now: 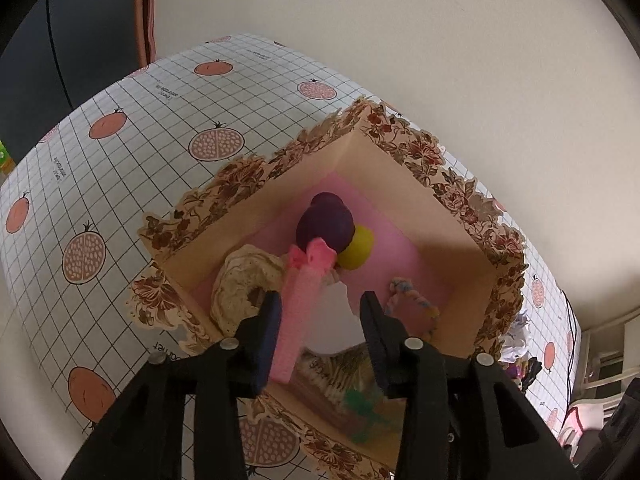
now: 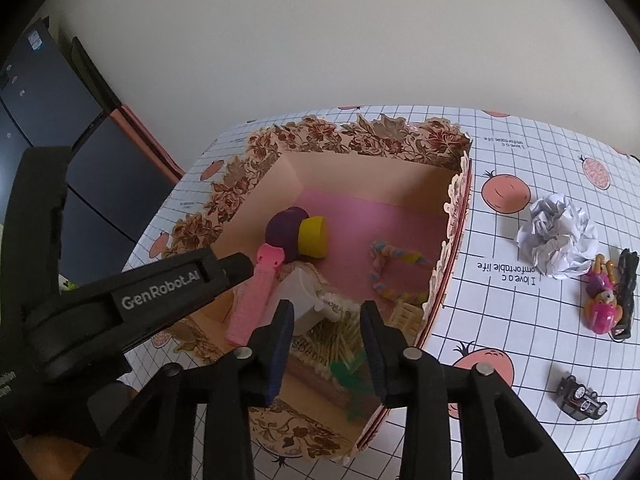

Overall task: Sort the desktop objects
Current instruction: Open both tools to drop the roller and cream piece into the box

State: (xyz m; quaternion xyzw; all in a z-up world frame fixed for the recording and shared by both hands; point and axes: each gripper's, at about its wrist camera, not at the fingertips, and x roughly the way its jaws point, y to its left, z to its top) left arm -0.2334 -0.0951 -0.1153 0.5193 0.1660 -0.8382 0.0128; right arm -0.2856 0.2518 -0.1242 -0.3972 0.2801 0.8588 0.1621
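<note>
A floral-rimmed cardboard box (image 1: 404,148) (image 2: 360,136) with a pink floor stands on the checked tablecloth. My left gripper (image 1: 320,316) hangs over it with its jaws apart. A pink stick with a bow (image 1: 298,312) (image 2: 252,304) leans on the left finger and stands clear of the right one. Behind the stick lie a purple ball (image 1: 326,224) (image 2: 282,230) and a yellow cap (image 1: 358,248) (image 2: 314,240). My right gripper (image 2: 326,320) is open above a pack of cotton swabs (image 2: 336,340) and a green plastic piece (image 2: 352,376) in the box.
Also in the box are a beige ring-shaped toy (image 1: 240,280), a white cup (image 2: 298,296) and a pastel twisted rope (image 2: 384,268). On the cloth to the right lie crumpled paper (image 2: 558,236), a pink toy (image 2: 602,304) and a black toy car (image 2: 582,398).
</note>
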